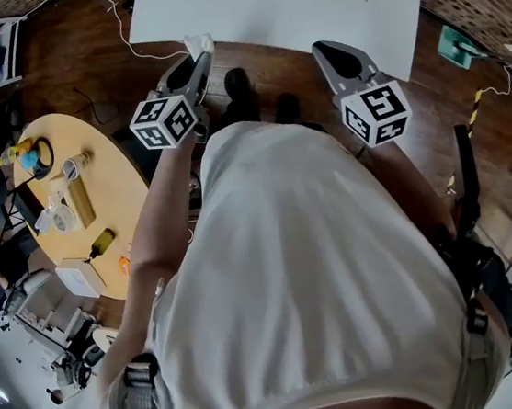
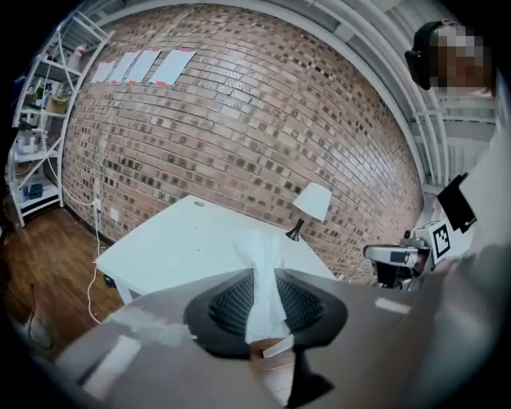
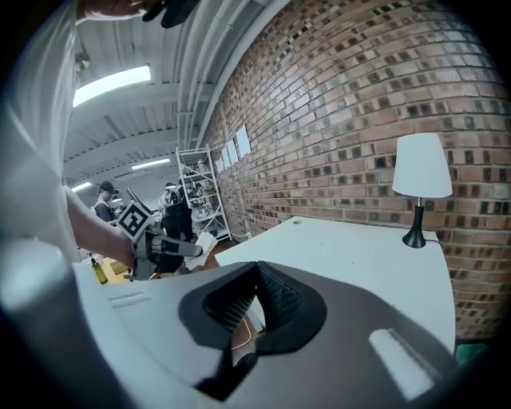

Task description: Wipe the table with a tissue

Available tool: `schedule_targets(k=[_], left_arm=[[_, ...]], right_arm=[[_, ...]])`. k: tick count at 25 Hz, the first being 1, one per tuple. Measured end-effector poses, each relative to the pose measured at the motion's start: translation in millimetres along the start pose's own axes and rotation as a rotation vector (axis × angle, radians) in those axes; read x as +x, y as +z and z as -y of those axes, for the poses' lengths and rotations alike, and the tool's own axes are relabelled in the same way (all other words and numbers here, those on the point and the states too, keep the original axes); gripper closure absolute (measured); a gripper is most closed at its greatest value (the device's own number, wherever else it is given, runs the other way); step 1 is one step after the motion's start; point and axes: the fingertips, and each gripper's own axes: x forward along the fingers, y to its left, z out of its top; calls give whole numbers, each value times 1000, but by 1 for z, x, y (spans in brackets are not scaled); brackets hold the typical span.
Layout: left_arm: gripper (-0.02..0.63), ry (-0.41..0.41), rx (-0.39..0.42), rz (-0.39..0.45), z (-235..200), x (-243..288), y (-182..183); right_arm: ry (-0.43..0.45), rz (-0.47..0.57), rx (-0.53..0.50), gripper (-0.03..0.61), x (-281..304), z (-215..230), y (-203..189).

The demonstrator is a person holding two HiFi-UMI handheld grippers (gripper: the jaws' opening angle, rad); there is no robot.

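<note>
Both grippers hang short of the white table (image 1: pixel 287 1), so by my reckoning no wiping has begun and the whole top is left to do. The left gripper (image 1: pixel 200 65) is clamped on the tissue (image 2: pixel 259 264), which stands up from its narrowly parted jaws. The right gripper (image 3: pixel 256 270) has its jaws pressed together on nothing. Only the gripper views show the lamp (image 3: pixel 421 172) at the table's far edge; the head view cuts it off.

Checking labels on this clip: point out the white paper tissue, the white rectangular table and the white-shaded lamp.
White paper tissue (image 2: pixel 265 299): left gripper view, part between jaws.
White rectangular table (image 2: pixel 172 244): left gripper view, bare top.
White-shaded lamp (image 3: pixel 421 164): right gripper view, shade.
</note>
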Motion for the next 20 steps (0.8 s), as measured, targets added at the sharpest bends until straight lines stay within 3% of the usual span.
schedule_targets(k=[12,20], left_arm=[[529,-129,43,-87,-68,60,43],[529,-132,46,-180,-132,97,56]], right_arm=[[-75,-39,50,572,88,12,24],[-139,-70,77,572,135,14,30]])
